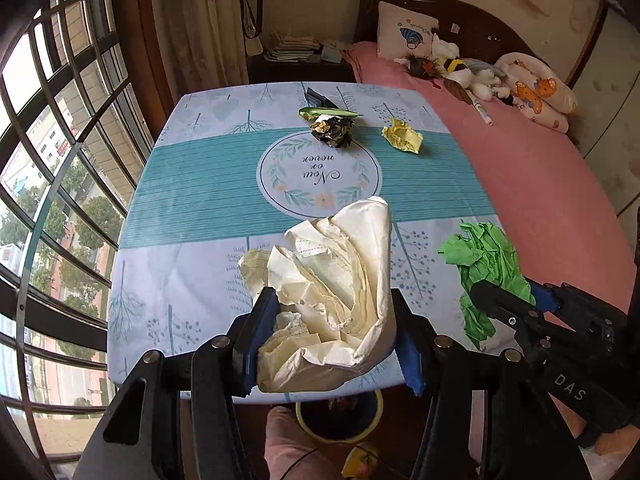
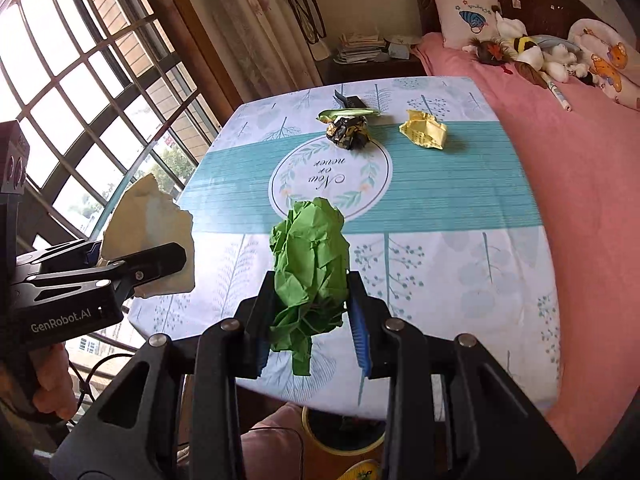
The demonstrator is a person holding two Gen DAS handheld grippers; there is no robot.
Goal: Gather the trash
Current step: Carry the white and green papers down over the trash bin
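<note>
My left gripper (image 1: 334, 338) is shut on a big crumpled cream paper (image 1: 336, 292), held above the table's near edge; it shows at the left of the right wrist view (image 2: 150, 236). My right gripper (image 2: 310, 316) is shut on a crumpled green paper (image 2: 310, 268), also seen in the left wrist view (image 1: 482, 264). On the far half of the table lie a black-and-gold crumpled wrapper (image 1: 333, 130), a green wrapper strip (image 1: 326, 112), a crumpled yellow paper (image 1: 402, 135) and a dark blue packet (image 1: 316, 99). A bin with a yellow rim (image 1: 340, 420) stands on the floor under the table's near edge.
The table has a blue-and-teal patterned cloth (image 1: 208, 192). A bed with a pink sheet (image 1: 520, 184), pillows and soft toys is on the right. A barred window (image 1: 60, 160) is on the left. A nightstand with papers (image 1: 292, 50) stands behind the table.
</note>
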